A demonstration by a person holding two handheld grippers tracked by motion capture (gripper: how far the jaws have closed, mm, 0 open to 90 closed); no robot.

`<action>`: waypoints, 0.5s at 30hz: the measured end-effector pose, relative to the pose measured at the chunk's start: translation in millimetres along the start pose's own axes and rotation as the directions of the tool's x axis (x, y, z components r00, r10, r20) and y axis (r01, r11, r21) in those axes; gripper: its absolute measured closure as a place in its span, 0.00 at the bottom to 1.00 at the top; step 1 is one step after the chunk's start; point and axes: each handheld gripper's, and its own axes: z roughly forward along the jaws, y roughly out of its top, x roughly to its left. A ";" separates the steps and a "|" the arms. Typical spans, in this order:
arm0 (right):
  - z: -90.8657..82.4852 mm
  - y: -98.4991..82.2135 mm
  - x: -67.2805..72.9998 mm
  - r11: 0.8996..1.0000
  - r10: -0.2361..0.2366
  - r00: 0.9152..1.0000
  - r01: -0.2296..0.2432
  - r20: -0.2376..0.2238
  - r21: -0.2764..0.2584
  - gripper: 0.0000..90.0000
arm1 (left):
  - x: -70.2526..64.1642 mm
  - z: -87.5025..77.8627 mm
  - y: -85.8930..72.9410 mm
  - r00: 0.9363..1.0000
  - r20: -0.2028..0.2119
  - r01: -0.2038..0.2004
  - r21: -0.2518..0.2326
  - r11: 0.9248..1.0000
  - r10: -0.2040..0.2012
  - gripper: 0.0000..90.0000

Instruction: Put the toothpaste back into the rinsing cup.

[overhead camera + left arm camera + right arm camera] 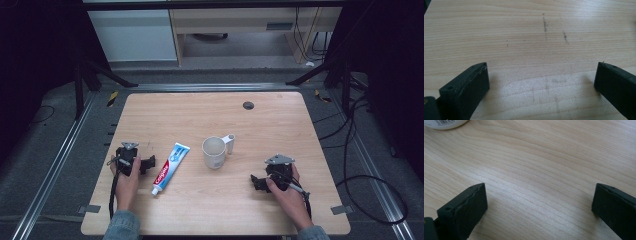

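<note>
Pale wood surface (280, 210), dark floor around. Left gripper (148, 163) jaws wide, nothing between them, pointing toward the toothpaste tube (170, 168) just beside them. Tube's long axis runs diagonally, cap end toward the person. Right gripper (256, 183) jaws also wide and empty; mug (215, 152) lies further off, handle pointing away. Left hand nearer the tube

high view overhead, gripper views (close) table (280, 120)
</note>
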 end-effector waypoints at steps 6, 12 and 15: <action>-0.1 -0.1 -0.1 1.000 -0.001 1.000 0.001 0.001 0.000 0.00 | -0.4 -0.9 -1.1 1.000 0.003 -0.005 -0.002 1.000 0.005 0.00; -0.9 -1.0 0.7 1.000 0.000 1.000 0.000 0.005 -0.001 0.00 | 3.1 -8.8 -0.2 0.999 0.037 -0.041 0.019 0.999 0.040 0.04; -0.7 -1.0 0.9 1.000 0.002 1.000 -0.002 0.004 -0.002 0.00 | -2.5 -26.5 3.5 0.992 0.033 -0.122 -0.013 0.992 0.122 0.06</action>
